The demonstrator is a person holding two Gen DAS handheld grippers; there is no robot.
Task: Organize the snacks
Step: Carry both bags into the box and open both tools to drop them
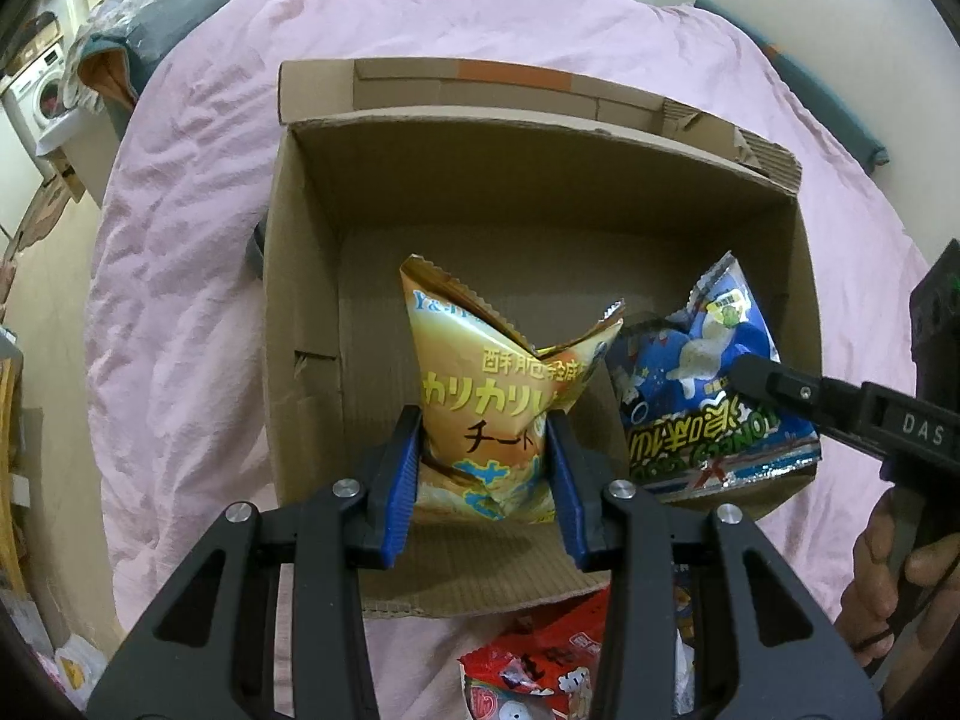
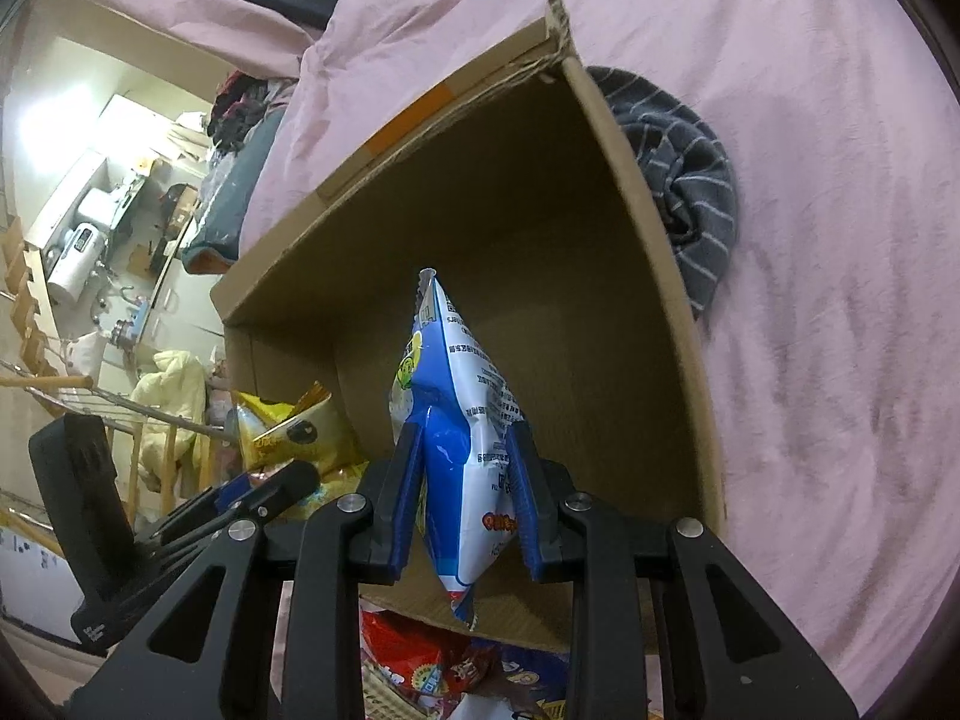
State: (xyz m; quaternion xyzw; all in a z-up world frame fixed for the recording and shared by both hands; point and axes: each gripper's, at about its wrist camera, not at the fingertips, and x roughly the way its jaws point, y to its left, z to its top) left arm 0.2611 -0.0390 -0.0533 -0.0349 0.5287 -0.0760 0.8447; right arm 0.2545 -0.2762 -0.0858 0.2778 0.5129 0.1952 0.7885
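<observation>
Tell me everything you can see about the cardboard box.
The cardboard box is plain brown corrugated card, open on top, with its flaps folded outward and one corner torn. It sits on a pink bedsheet. Its floor looks mostly bare. Inside it, the left gripper holds a yellow snack bag and the right gripper a blue one.
</observation>
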